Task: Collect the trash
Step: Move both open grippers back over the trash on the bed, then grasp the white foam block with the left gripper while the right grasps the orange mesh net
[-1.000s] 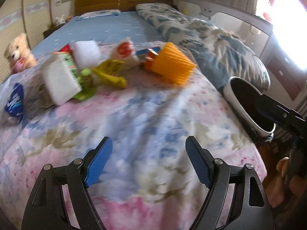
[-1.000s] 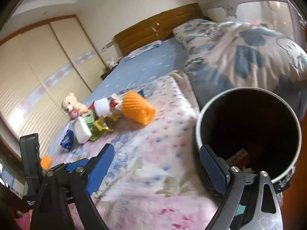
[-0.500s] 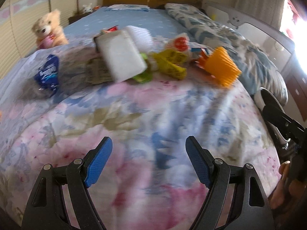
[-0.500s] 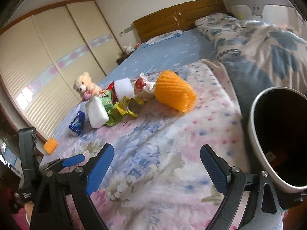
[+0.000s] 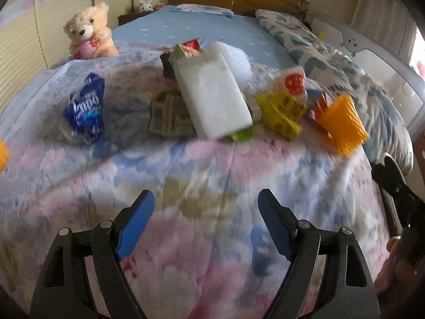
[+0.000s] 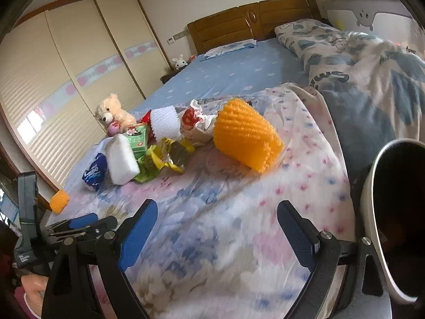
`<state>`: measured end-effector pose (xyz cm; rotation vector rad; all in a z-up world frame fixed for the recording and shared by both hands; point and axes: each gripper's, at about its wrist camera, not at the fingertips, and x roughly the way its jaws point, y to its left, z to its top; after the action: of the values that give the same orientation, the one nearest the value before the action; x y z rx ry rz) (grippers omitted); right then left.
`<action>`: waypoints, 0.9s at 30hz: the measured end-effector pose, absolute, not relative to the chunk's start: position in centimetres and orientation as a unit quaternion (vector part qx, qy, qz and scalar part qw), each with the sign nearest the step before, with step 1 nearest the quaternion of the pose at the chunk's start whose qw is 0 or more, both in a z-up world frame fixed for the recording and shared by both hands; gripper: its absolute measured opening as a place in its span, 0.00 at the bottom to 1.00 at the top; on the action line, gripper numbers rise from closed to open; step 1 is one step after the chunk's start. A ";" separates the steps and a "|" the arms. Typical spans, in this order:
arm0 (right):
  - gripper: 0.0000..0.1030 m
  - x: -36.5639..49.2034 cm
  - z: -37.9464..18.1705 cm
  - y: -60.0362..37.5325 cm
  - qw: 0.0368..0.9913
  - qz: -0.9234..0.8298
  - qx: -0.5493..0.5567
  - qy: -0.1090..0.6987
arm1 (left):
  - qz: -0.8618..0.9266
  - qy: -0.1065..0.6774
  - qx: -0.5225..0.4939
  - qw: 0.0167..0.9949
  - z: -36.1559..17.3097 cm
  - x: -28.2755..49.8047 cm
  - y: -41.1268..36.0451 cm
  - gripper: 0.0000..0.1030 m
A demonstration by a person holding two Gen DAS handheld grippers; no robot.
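The left gripper (image 5: 204, 223) hovers at the bottom centre of its view over a floral pink-and-blue quilt (image 5: 186, 175), its blue-padded fingers (image 5: 135, 223) spread wide apart with nothing between them. The right gripper (image 6: 215, 228) sits low in its own view, fingers likewise apart and empty.

The trash lies in a loose pile across the middle of the left view: a white rectangular foam block (image 5: 212, 95) leaning over a crumpled printed paper (image 5: 170, 114), a yellow crinkled wrapper (image 5: 281, 111) just right of it, an orange foam mesh sleeve (image 5: 342, 125) at the right end, and a blue plastic snack bag (image 5: 85, 109) apart on the left. A white foam net roll (image 6: 164, 122) and a green carton (image 6: 136, 139) stand behind the block in the right view.

A beige teddy bear (image 5: 89, 33) sits upper left. A white-rimmed dark bin (image 6: 393, 212) fills the right edge of the right view.
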<state>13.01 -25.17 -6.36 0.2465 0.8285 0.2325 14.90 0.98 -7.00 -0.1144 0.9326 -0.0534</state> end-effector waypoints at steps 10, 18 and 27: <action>0.90 17.7 -6.7 -26.1 0.905 0.103 0.111 0.397 | -0.003 0.443 -0.067 0.894 -6.4 19.3 0.5 0.84; 0.89 20.3 -7.1 -26.1 0.906 0.104 0.106 0.396 | 0.019 0.431 -0.068 0.900 -6.3 21.1 0.4 0.82; 0.24 18.8 -7.0 -25.7 0.906 0.105 0.099 0.398 | -0.018 0.432 -0.063 0.900 -6.6 19.7 0.3 0.43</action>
<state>18.85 -25.69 -7.00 0.2037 0.8215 0.2161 19.70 0.27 -6.55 -0.1308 0.8935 -0.0363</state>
